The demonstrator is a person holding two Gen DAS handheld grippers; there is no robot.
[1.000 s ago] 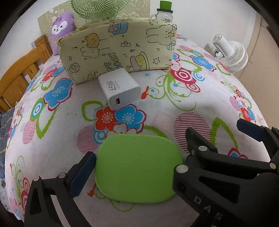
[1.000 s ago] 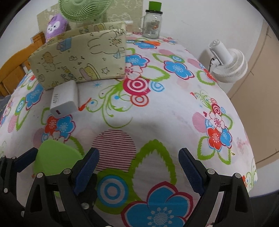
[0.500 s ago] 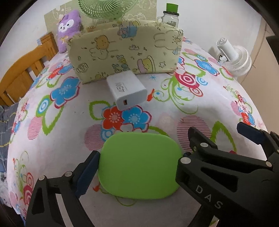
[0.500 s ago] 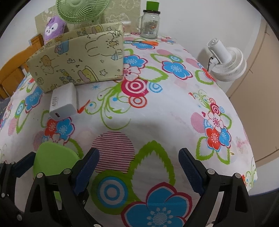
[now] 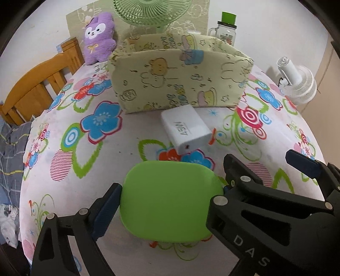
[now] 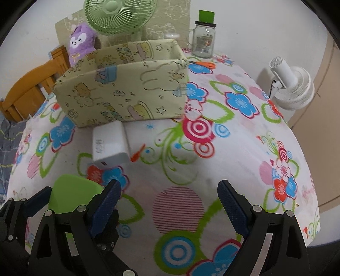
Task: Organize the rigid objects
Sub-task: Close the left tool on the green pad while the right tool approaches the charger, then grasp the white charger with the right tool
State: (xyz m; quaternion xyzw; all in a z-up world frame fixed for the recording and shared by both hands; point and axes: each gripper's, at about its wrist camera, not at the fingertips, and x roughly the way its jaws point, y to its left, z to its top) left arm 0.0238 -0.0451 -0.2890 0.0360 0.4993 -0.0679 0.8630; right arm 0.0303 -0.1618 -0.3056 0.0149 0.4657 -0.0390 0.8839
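Left wrist view: left hand-held gripper (image 5: 170,203) is clamped on the green rounded-square pad (image 5: 170,201), lower centre of frame. One blue pad touches its left edge; the other side is hidden behind the right hand-held gripper's black body at lower right, so contact there can't be confirmed. The pad looks lifted slightly off the counter (image 5: 74,180), though that's hard to tell.

White 45W charger (image 5: 186,129) lies flat on the floral cloth, centre frame, just in front of the cartoon-print fabric storage box (image 5: 180,85), its far end nearly touching the box wall. The box sits upper centre, open top; its contents aren't visible from here.

Right wrist view: right hand-held gripper (image 6: 169,209) is released, jaws wide, nothing between them, only cloth below. The green pad shows at lower left, the charger left of centre.

Background: green fan (image 6: 119,14), purple plush (image 5: 98,38), glass jar with green lid (image 6: 205,35), orange scissors (image 6: 204,63) beside the jar, white fan (image 6: 291,87) off the right edge.

Progress, my read: early. Nothing visibly in the box yet. The pad is gripped but not delivered; the charger is untouched. Left to do: carry the pad over the box rim, drop it, then the charger, probably with the free right gripper.
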